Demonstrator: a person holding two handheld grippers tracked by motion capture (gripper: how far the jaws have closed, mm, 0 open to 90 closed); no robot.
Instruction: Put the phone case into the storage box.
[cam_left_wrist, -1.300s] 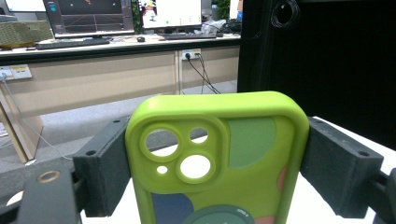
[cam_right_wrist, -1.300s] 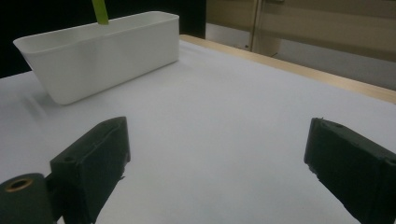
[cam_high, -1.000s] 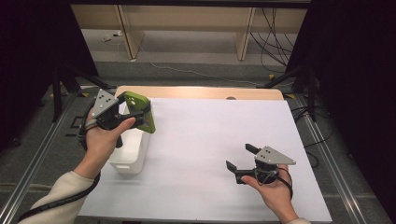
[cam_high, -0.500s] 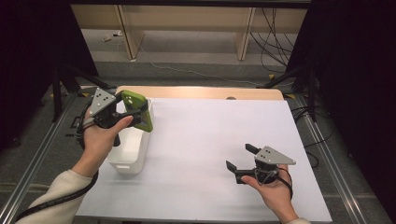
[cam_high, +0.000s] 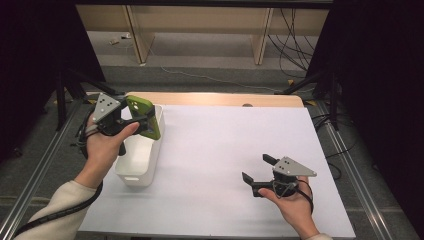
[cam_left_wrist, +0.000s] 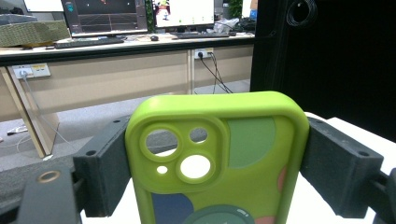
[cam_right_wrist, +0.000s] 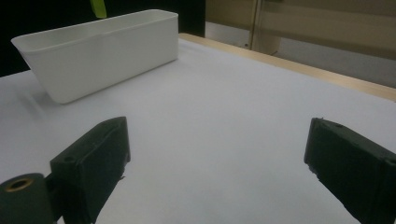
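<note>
With the left gripper (cam_high: 142, 122) clenched on the green phone case (cam_high: 145, 116), it probably sits over the white bin (cam_high: 142, 167) at nine o'clock, so lower it level before releasing, while the right gripper (cam_high: 257, 172) rests released.

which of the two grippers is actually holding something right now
The left gripper: its jaws clamp the sides of a green phone case above the white bin. The right gripper is open over the bare table.

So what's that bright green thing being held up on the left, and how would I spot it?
Start at the white table and find the white bin along its left edge. Just above the bin, the left gripper clamps a phone case by its sides. It is lime green with coloured blobs and camera cutouts, the one bright thing there.
</note>
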